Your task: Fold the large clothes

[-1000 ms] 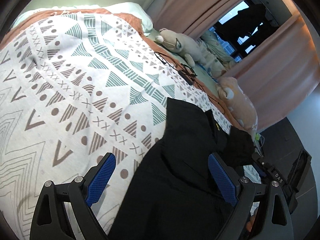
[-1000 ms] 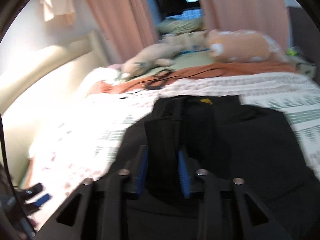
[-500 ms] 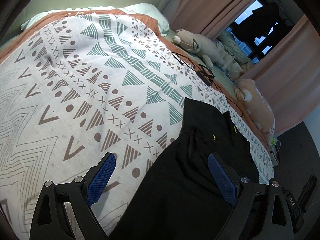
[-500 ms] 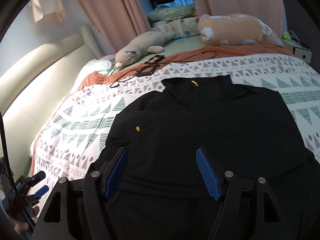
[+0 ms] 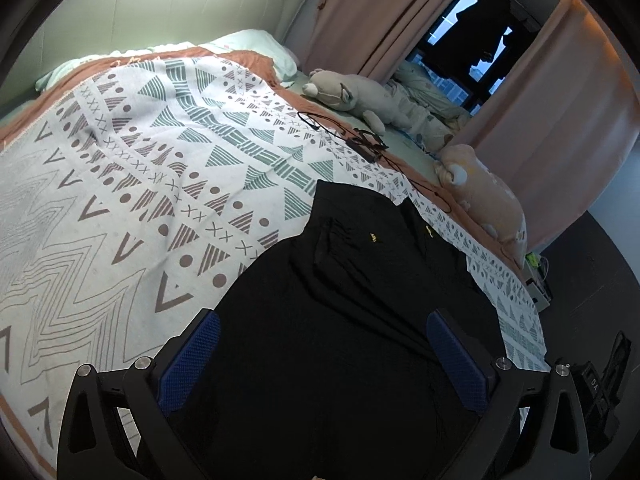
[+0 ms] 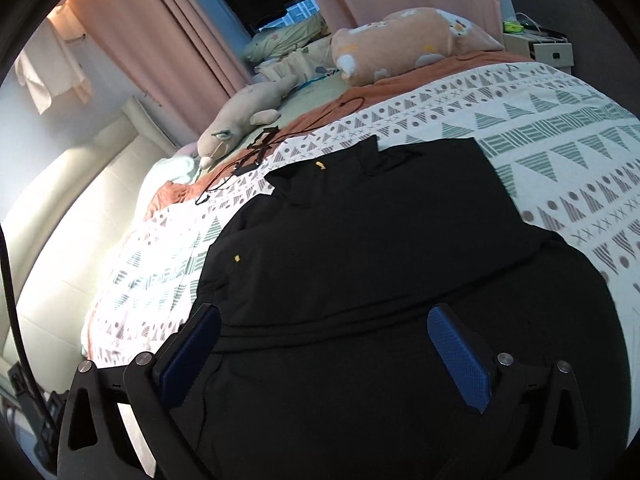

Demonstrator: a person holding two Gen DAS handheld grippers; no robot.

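Observation:
A large black garment (image 5: 340, 320) with small yellow marks lies spread on the patterned bed cover (image 5: 140, 184), a folded part laid across its upper half. It also fills the right wrist view (image 6: 380, 272). My left gripper (image 5: 322, 364) is open and empty, hovering over the garment's near part. My right gripper (image 6: 324, 352) is open and empty, above the garment's lower part near a fold line.
A grey plush toy (image 5: 352, 94) and a peach plush toy (image 5: 484, 200) lie along the far side of the bed. A black cable with a small device (image 5: 360, 144) lies near them. Pink curtains (image 6: 168, 32) hang behind. A white bedside unit (image 6: 540, 46) stands at far right.
My right gripper let go of the black fabric and opened wide; the folded part now lies flat on the garment. Both grippers have drawn back a little from the garment.

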